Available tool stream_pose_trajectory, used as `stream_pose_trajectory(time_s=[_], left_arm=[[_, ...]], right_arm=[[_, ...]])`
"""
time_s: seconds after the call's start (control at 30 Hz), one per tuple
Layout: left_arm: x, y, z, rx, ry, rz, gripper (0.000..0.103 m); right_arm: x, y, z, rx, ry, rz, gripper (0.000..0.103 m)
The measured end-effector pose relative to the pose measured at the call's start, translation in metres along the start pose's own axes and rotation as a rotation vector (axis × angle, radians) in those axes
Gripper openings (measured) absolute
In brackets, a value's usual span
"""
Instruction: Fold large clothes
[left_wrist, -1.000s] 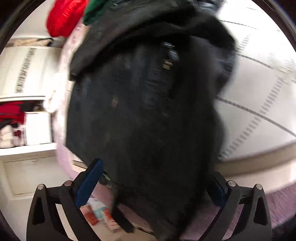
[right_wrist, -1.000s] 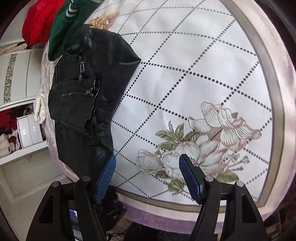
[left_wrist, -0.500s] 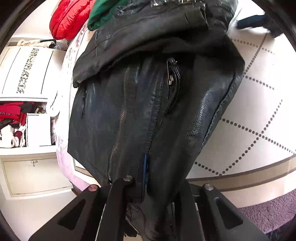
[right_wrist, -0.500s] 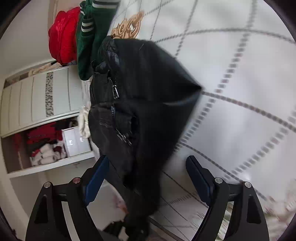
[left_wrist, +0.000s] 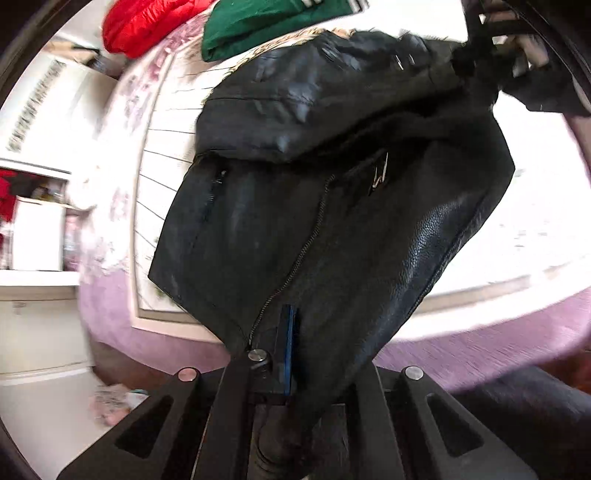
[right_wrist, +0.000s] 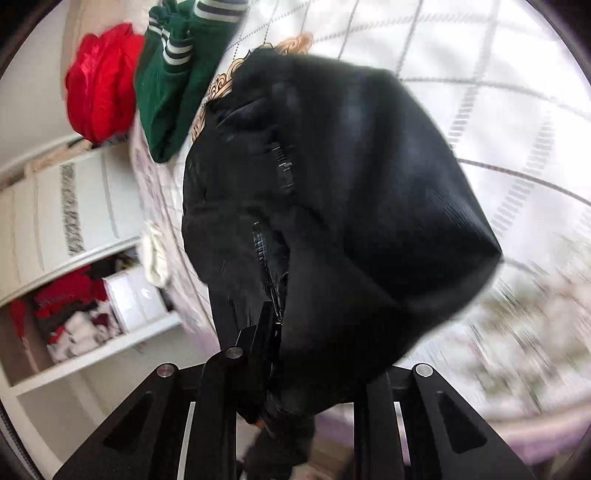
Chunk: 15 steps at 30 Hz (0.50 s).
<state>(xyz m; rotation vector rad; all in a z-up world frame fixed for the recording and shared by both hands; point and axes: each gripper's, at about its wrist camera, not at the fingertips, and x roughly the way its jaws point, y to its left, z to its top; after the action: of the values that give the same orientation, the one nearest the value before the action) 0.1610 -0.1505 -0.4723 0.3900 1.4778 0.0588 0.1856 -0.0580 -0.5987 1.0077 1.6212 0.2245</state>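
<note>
A black leather jacket (left_wrist: 332, 206) with zips lies folded over on the bed near its edge. My left gripper (left_wrist: 295, 347) is shut on the jacket's lower hem beside the zip. In the right wrist view the jacket (right_wrist: 351, 221) fills the middle, bunched and lifted. My right gripper (right_wrist: 295, 339) is shut on another part of its edge; the jacket hides its right finger. The right gripper also shows in the left wrist view at the top right (left_wrist: 480, 62), pinching the jacket's far end.
The bed has a white quilted cover (right_wrist: 498, 92) with a purple border (left_wrist: 480, 347). A green garment (right_wrist: 166, 85) and a red one (right_wrist: 99, 81) lie at the far end. A white wardrobe with open shelves (right_wrist: 92, 314) stands to the left.
My right gripper went from open above the bed to shut on the jacket. My left gripper shut on the hem half a second ago and has lifted it. The jacket has bunched up.
</note>
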Motion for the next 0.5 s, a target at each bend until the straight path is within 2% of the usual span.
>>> stream_pose_trajectory(time_s=[0.03,0.1,0.2,0.33,0.5], left_arm=[[-0.013,0.009,0.0,-0.011,0.001,-0.056,0.005],[-0.025,0.024,0.005,-0.033,-0.003,-0.117,0.005],[-0.021,0.061,0.021,-0.093,-0.002,-0.198,0.005],[0.012,0.121,0.049,-0.195,-0.014,-0.261,0.004],[0.067,0.17,0.069,-0.256,0.002,-0.295,0.005]], right_arm=[[-0.008,0.007,-0.003,0.004,0.0,-0.024,0.021],[-0.023,0.032,-0.008,0.004,-0.005,-0.075,0.021],[-0.022,0.077,-0.001,-0.016,-0.016,-0.124,0.021],[0.008,0.14,0.022,-0.046,-0.024,-0.179,0.022],[0.076,0.202,0.051,-0.104,-0.011,-0.302,0.022]])
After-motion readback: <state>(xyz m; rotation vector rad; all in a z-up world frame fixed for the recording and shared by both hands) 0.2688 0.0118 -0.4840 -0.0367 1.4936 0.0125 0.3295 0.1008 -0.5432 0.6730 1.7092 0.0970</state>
